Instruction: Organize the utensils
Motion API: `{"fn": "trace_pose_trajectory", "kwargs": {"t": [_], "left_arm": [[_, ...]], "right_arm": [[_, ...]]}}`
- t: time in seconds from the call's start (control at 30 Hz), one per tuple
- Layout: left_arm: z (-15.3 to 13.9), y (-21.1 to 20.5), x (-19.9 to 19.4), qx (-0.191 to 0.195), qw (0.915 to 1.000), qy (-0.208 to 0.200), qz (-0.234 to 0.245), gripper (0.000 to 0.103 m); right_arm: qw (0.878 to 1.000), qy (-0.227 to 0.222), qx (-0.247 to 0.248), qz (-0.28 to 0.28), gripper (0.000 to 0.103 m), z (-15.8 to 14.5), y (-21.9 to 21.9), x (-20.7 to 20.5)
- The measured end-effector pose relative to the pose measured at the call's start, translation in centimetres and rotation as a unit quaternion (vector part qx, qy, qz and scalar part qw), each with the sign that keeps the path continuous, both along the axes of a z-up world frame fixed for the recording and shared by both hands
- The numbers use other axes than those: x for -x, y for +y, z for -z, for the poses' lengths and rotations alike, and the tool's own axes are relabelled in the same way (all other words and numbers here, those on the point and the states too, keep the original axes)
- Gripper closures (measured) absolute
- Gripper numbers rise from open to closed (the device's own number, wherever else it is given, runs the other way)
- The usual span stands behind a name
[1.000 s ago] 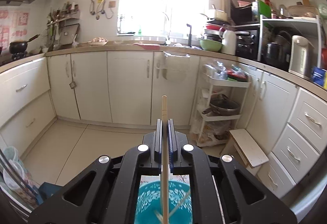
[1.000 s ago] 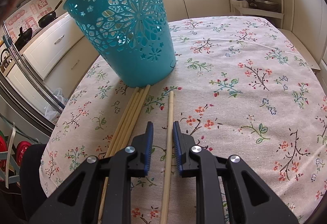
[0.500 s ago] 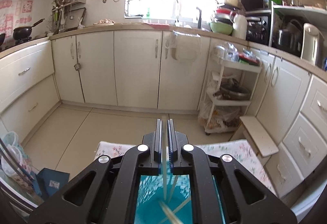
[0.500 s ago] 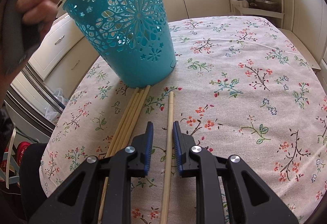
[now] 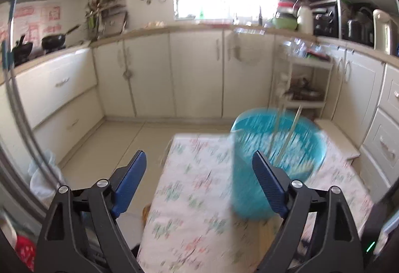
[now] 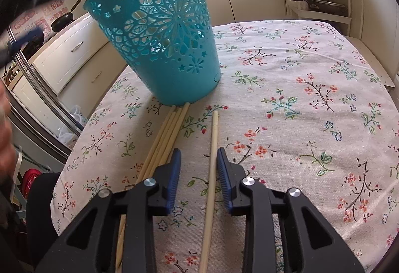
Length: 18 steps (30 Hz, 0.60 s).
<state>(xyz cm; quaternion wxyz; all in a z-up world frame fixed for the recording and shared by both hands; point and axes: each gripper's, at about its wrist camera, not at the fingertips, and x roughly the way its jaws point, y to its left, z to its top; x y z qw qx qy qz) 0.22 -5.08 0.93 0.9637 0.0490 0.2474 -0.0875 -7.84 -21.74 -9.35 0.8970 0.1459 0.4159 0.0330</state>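
Note:
A teal cut-out basket (image 6: 162, 36) stands on the flowered tablecloth (image 6: 311, 98). In the blurred left wrist view, pale chopsticks (image 5: 290, 133) lean inside the basket (image 5: 251, 128). My left gripper (image 5: 197, 153) hovers left of the basket over the table's edge, its jaws opening wide with nothing between them. A bundle of chopsticks (image 6: 167, 133) lies in front of the basket's base. A single chopstick (image 6: 212, 161) lies apart to their right. My right gripper (image 6: 198, 151) straddles it low over the cloth, jaws opening, pads off the stick.
The table's left edge (image 5: 162, 173) drops to the kitchen floor. White cabinets (image 5: 194, 73) line the walls, and a shelf rack with pans (image 6: 319, 1) stands behind the table. A person's blurred hand (image 6: 3, 123) shows at the left edge.
The left gripper let go of its chopstick over the basket, opened wide and swung down to the left. The right gripper's jaws widened a little around the single chopstick and stayed put.

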Motion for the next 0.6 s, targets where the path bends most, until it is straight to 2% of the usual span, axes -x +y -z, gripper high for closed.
{"fn": "trace_pose_trajectory", "kwargs": {"t": [0.13, 0.3, 0.4, 0.53, 0.6], "left_arm": [[5.3, 1.5, -0.5, -0.018, 0.9979, 0.062, -0.006, 0.020], [9.5, 2.3, -1.4, -0.014, 0.9925, 0.121, 0.002, 0.020], [10.4, 2.5, -1.5, -0.011, 0.9912, 0.131, 0.010, 0.019], [10.4, 2.4, -1.3, -0.010, 0.9920, 0.125, 0.013, 0.014], [10.4, 2.1, -1.5, -0.011, 0.9917, 0.127, 0.016, 0.014]], "right_arm": [[1.000, 0.000, 0.007, 0.004, 0.073, 0.0, 0.1, 0.1], [1.000, 0.004, 0.024, 0.017, 0.073, -0.1, 0.3, 0.3], [0.998, 0.011, 0.053, 0.016, 0.074, -0.2, 0.8, 0.2], [0.992, 0.021, 0.124, 0.006, 0.077, -0.2, 2.4, 0.1], [0.991, 0.022, 0.134, 0.004, 0.079, -0.3, 2.5, 0.1]]}}
